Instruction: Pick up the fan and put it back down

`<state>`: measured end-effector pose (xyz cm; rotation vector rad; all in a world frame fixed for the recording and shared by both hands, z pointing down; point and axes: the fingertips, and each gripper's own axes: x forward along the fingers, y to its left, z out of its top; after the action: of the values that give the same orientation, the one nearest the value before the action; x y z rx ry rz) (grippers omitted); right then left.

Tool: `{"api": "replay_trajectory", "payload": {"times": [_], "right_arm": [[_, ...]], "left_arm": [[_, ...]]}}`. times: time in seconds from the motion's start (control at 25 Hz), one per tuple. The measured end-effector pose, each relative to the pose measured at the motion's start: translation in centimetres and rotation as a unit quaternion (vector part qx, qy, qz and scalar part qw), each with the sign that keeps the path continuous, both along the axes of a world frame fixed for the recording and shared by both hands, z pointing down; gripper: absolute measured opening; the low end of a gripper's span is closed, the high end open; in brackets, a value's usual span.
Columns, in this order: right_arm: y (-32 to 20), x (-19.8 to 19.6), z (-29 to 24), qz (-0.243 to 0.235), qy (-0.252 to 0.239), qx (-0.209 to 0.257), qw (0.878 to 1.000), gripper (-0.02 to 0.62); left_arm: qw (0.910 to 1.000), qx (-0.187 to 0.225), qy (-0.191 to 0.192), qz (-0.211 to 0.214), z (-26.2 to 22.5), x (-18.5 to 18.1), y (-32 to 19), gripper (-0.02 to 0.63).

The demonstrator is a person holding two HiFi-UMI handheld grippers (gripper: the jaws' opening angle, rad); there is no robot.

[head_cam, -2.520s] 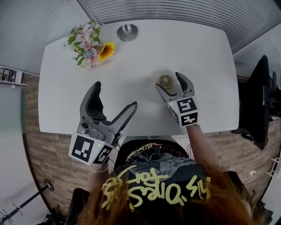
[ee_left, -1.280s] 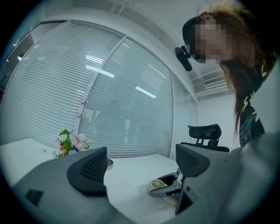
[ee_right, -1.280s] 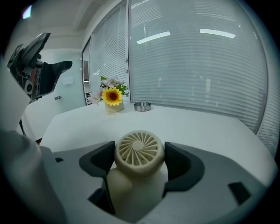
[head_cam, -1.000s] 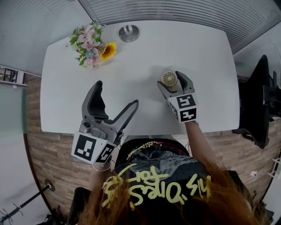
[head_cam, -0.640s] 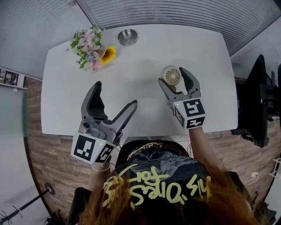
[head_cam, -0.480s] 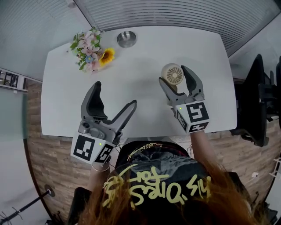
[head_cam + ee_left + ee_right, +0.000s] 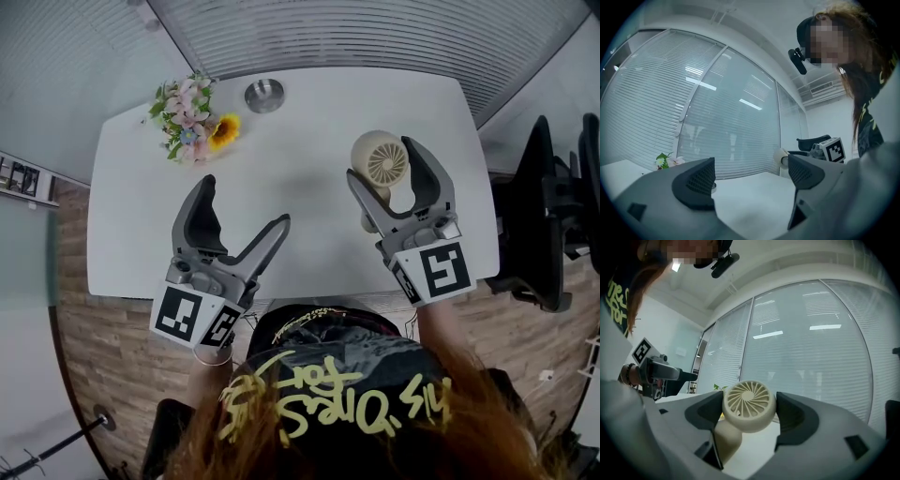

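Observation:
The fan (image 7: pixel 382 165) is small and cream-coloured, with a round slatted head and a short handle. My right gripper (image 7: pixel 386 170) is shut on the fan's head and holds it up off the white table (image 7: pixel 281 159). In the right gripper view the fan (image 7: pixel 749 406) sits squeezed between both pads, grille facing the camera, handle hanging down to the left. My left gripper (image 7: pixel 248 206) hovers open over the table's near left part with nothing between its fingers. From the left gripper view the fan (image 7: pixel 781 158) shows small beyond the left gripper (image 7: pixel 752 172).
A bunch of flowers (image 7: pixel 192 124) with a sunflower lies at the table's far left. A small metal bowl (image 7: pixel 264 95) stands at the far edge. A dark office chair (image 7: pixel 544 216) stands right of the table. Blinds line the wall behind.
My right gripper has lifted the fan off the table and brought it up toward the camera. The left gripper has stayed where it was, open.

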<state>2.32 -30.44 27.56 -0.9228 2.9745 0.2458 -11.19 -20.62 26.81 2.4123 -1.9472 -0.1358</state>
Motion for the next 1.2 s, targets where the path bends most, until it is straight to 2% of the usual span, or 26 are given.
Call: {"api": "replay_trajectory", "payload": {"times": [0.24, 0.8, 1.2], "right_arm": [[1.2, 2.1, -2.8, -0.002, -0.034, 0.021, 0.999, 0.357], [1.5, 3.2, -3.0, 0.009, -0.044, 0.025, 0.999, 0.357], [-0.5, -0.4, -2.2, -0.007, -0.018, 0.019, 1.0, 0.357]], "left_arm": [[1.0, 0.004, -0.005, 0.001, -0.5, 0.9, 0.1, 0.488], [1.0, -0.001, -0.001, 0.004, 0.4, 1.1, -0.2, 0.485], [0.9999, -0.007, 0.011, -0.006, 1.0, -0.4, -0.3, 0.482]]}}
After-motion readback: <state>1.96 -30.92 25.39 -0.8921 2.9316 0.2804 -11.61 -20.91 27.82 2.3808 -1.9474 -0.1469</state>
